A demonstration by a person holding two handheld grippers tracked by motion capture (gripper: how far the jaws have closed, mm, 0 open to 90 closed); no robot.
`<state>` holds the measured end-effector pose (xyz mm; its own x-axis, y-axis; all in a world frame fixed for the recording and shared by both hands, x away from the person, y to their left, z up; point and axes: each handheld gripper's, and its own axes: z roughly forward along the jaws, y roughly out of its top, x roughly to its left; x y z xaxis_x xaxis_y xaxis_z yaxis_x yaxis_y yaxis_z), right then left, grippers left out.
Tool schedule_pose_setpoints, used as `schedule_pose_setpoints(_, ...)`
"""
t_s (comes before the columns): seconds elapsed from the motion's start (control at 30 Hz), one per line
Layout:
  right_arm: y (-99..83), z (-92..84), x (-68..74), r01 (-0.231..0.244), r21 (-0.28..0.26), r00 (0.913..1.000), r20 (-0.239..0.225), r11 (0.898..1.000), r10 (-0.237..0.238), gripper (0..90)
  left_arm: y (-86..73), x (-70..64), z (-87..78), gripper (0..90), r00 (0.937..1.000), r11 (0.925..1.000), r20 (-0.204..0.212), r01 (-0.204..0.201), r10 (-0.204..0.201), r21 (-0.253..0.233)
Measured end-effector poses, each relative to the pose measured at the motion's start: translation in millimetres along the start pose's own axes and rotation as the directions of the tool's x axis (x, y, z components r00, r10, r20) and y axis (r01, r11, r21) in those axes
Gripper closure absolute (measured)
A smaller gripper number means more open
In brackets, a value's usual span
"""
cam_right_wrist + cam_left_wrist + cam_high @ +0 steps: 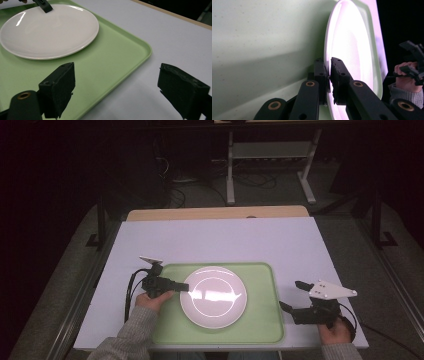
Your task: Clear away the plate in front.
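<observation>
Between the left gripper's point(329, 75) black jaws sits the near rim of the round white ceramic plate point(214, 296), pinched tight, a grip the left gripper view shows edge-on. From above, that plate rests on the pale green plastic tray point(260, 320) on the white table point(220, 240). Off the tray's right edge, the right gripper point(116, 93) hangs spread wide, holding nothing.

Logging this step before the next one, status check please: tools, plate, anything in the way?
Left tool shut on white plate rim. Right tool open, holding nothing, beside green tray. Plate lies on tray. Nothing in the way.
</observation>
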<state>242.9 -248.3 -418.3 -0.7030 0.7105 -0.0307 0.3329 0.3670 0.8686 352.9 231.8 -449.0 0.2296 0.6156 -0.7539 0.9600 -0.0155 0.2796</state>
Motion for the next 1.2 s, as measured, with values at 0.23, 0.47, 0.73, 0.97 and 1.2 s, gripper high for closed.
schedule_pose_setpoints(0.23, 0.0, 0.1, 0.2, 0.001, 0.001, 1.0, 0.0, 1.0, -0.001, 13.7, -0.9, 1.0, 0.1, 82.3, 0.9999, 1.0, -0.012, -0.002, 0.002, 0.01)
schedule_pose_setpoints(0.47, 0.1, 0.2, 0.6, 0.0, 0.002, 1.0, 0.0, 1.0, 0.0, 13.7, -4.4, 5.7, 1.7, 81.5, 0.9998, 0.9998, -0.015, 0.014, -0.014, 0.011)
schedule_pose_setpoints(0.73, 0.1, 1.1, 1.0, 0.002, 0.005, 1.0, -0.002, 1.0, -0.002, 13.7, -5.7, 3.7, 0.6, 80.3, 0.9994, 0.9999, -0.034, -0.009, 0.009, 0.011)
schedule_pose_setpoints(0.97, -0.2, 0.8, 0.7, 0.002, 0.006, 1.0, -0.001, 1.0, -0.002, 13.7, -7.2, 0.1, -0.8, 77.9, 0.9978, 0.9992, -0.053, -0.038, 0.039, 0.014)
schedule_pose_setpoints(1.2, -0.7, 1.1, 0.2, -0.001, 0.012, 1.0, 0.004, 1.0, 0.001, 13.7, -8.9, -6.9, -7.8, 73.6, 0.99, 0.9944, -0.094, -0.105, 0.106, 0.012)
